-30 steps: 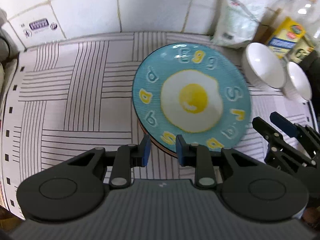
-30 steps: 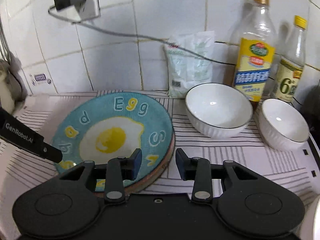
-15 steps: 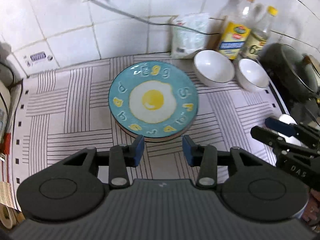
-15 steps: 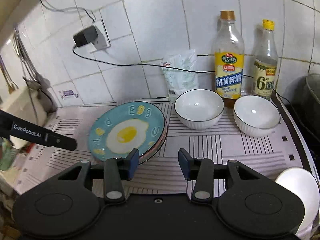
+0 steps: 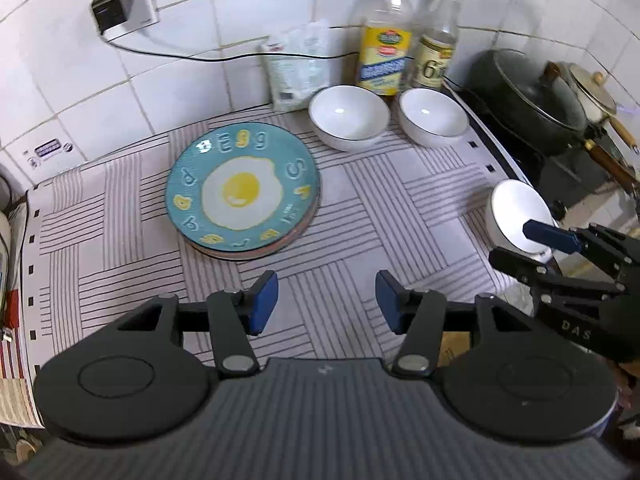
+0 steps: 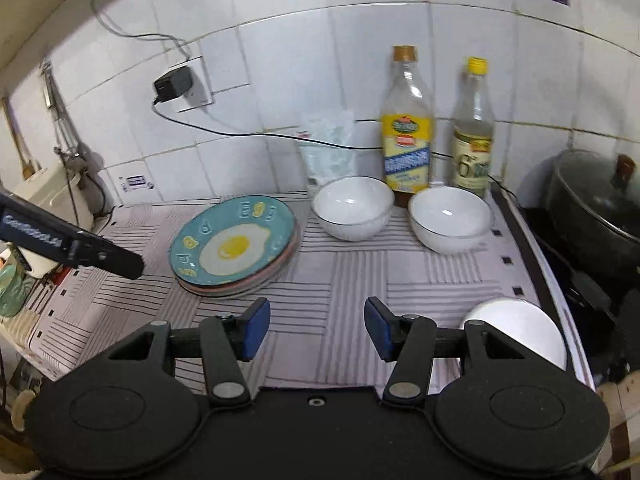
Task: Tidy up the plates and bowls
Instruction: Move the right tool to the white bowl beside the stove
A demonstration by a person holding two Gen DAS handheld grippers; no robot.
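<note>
right wrist view: three white bowls sit empty.

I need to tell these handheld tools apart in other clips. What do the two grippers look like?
Both are black: each has two round discs at its base, linkage arms with silver pivot bolts, and two fingers tipped with blue pads. The left gripper has a ribbed grey body; its finger carries white lettering. The right gripper has a plain black body, lettered "DAS" on one side.
</note>
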